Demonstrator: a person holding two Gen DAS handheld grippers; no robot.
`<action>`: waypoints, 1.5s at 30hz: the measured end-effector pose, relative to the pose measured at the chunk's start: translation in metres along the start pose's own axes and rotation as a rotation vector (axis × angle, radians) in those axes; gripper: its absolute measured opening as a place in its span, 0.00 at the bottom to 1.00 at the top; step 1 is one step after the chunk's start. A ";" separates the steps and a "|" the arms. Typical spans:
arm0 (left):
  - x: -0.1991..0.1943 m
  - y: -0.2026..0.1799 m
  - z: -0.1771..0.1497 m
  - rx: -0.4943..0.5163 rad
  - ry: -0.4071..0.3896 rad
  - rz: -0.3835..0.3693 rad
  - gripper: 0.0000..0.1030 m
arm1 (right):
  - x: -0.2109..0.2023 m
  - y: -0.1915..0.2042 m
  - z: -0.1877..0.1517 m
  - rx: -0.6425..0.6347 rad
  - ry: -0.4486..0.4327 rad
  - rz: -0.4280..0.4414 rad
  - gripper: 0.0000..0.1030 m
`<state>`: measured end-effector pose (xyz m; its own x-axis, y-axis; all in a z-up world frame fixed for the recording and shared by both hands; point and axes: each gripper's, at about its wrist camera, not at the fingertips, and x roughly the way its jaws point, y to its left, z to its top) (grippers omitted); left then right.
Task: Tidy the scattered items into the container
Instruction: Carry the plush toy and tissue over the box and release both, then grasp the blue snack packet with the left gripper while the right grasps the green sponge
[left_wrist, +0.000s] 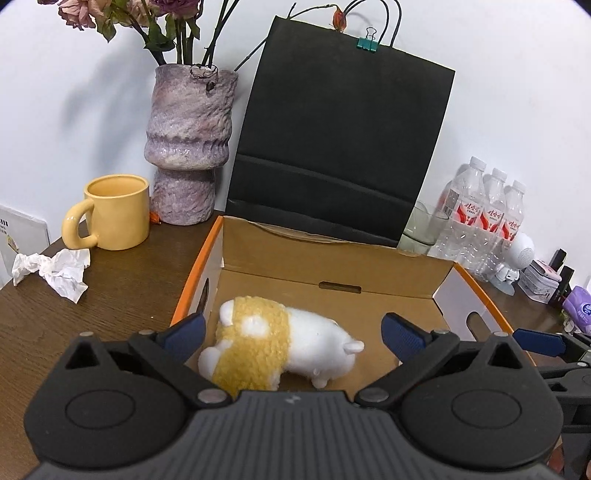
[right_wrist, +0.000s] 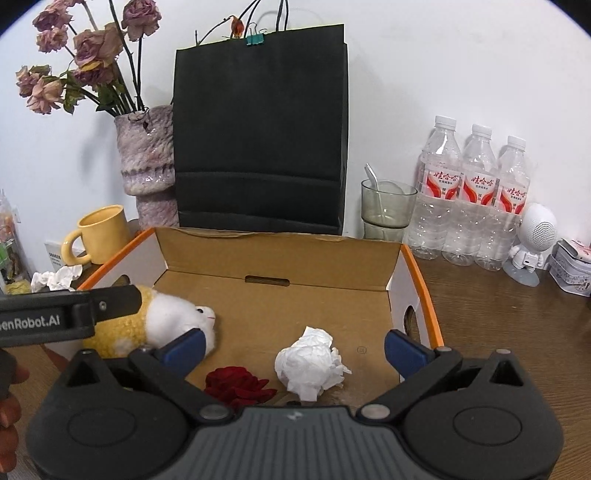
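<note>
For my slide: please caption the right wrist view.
Open right gripper above box holding tissue, rose, plush.

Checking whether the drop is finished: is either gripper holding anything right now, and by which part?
Nothing is held. The left gripper stands open over the plush toy, and the right gripper stands open over the crumpled tissue; both lie in the cardboard box.

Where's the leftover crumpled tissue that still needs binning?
Left wrist view, far left: crumpled tissue lies on the table, outside the box, just in front of the yellow mug.
</note>
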<state>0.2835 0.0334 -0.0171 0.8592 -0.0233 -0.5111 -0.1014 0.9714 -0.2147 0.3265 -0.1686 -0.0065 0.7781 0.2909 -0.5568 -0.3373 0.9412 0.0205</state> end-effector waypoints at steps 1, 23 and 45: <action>-0.001 0.000 0.000 0.001 -0.002 0.001 1.00 | 0.000 0.000 0.000 0.000 -0.001 0.000 1.00; -0.087 0.029 -0.013 0.002 -0.025 0.045 1.00 | -0.086 -0.049 -0.031 0.032 -0.043 -0.075 1.00; -0.067 0.052 -0.072 0.023 0.129 0.136 1.00 | -0.074 -0.066 -0.091 0.144 0.060 -0.078 1.00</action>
<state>0.1850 0.0688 -0.0540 0.7668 0.0801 -0.6369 -0.1994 0.9728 -0.1178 0.2431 -0.2677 -0.0420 0.7647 0.2090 -0.6095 -0.1939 0.9767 0.0916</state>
